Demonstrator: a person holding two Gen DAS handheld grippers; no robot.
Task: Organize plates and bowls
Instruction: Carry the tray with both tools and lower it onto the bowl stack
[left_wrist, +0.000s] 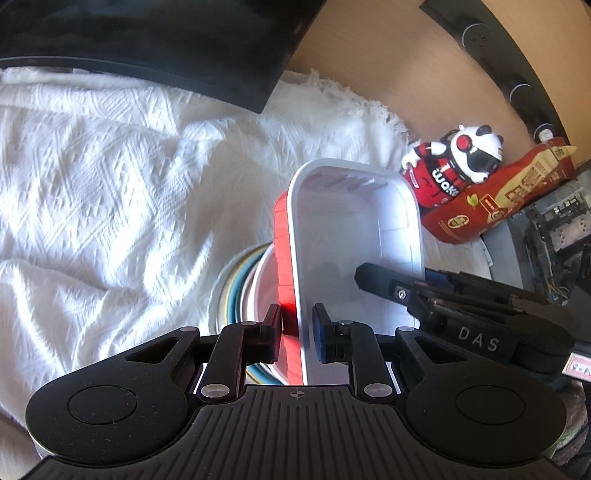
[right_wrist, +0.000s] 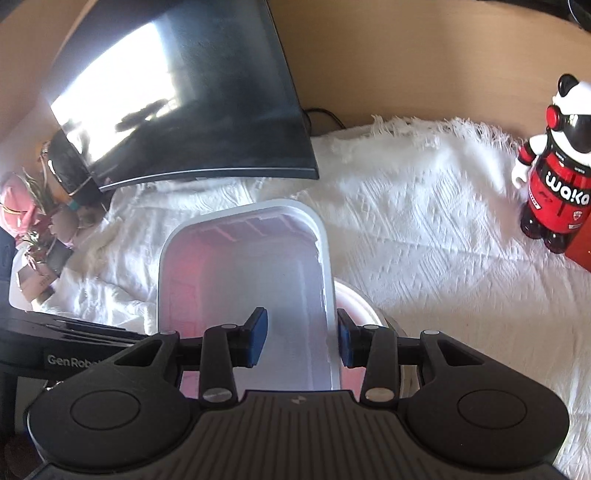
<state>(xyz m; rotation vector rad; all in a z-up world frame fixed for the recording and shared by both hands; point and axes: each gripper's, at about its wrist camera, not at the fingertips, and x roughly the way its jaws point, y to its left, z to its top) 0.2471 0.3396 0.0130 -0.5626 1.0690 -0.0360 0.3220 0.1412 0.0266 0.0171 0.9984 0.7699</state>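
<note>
A dark monitor stands to the left behind the white-and-red bin, which is lifted over the white cloth covering the desk. The left claw is clenched on the bin's left wall, one pad on the red outside, one inside. The right claw grips the bin's right wall the same way. A stack of bowls sits beneath the bin. Right of the bin stands a panda figurine beside a red snack bag.
</note>
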